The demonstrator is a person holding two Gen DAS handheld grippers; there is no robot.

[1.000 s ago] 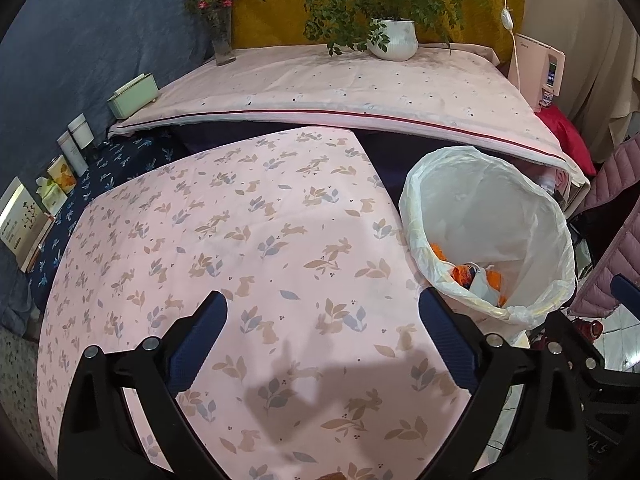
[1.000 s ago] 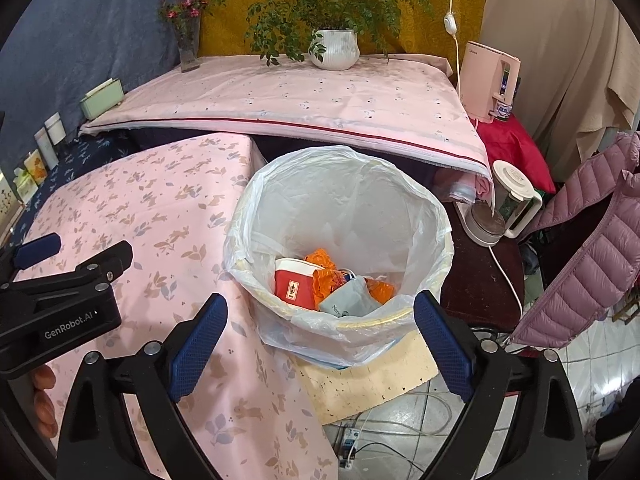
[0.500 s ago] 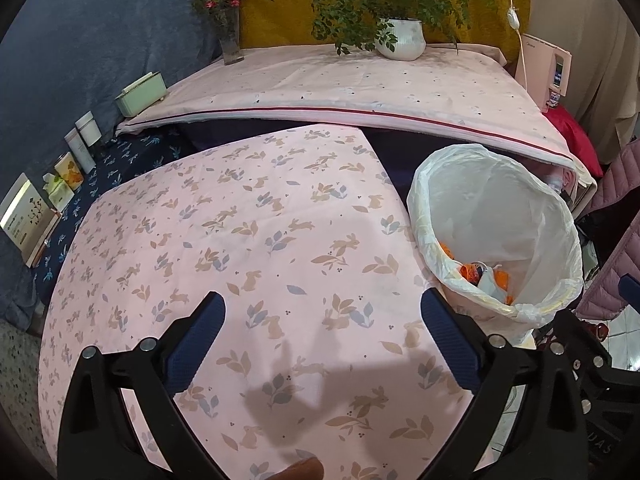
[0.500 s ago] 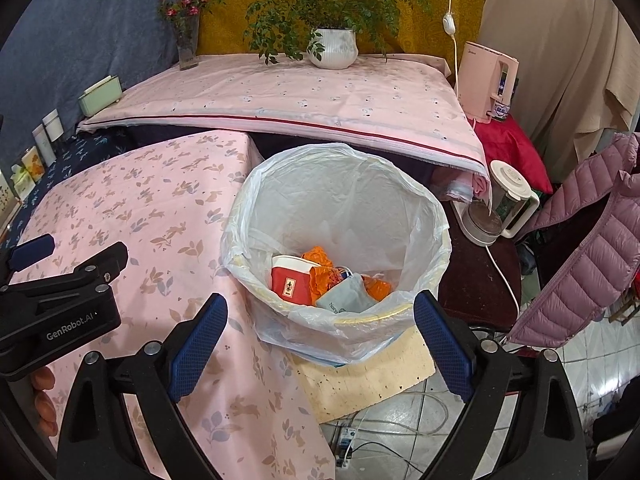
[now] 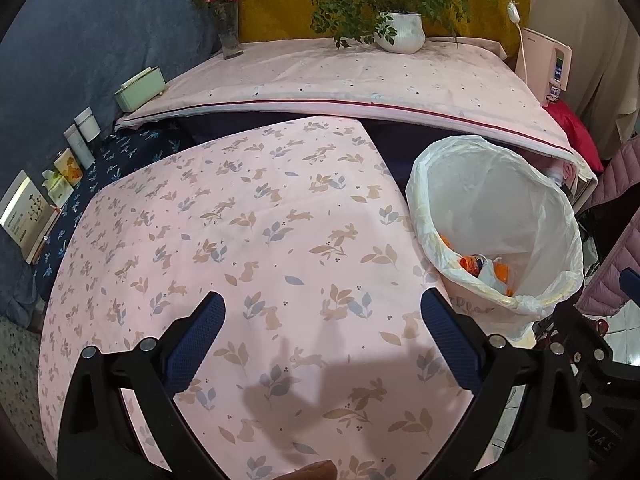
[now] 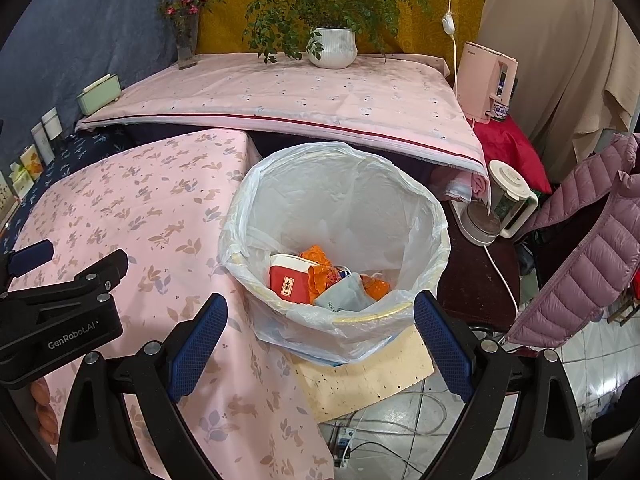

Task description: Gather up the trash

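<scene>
Left gripper: fingers spread wide, nothing between them, hovering over the table, which is covered by a pink cloth printed with rabbits and leaves. Right gripper: fingers likewise wide apart and empty, held over the near rim of the trash bin.

The bin stands just off the table's right edge, on a pale board lying on a tiled floor. It has a white plastic liner. The trash lies at the bottom: a red paper cup, orange scraps and a grey pouch, all touching one another.

Beyond the table's far edge is a higher surface under a pale pink sheet with a red stripe. At its back edge stand a white potted plant and a glass vase of red flowers; at its left corner, a light green box. A pink appliance stands by its right corner.

Along the table's left edge, on dark blue cloth, small bottles and cartons stand in a row.

A white kettle sits on a dark stand to the right of the bin, with a mauve padded jacket hanging near it.
</scene>
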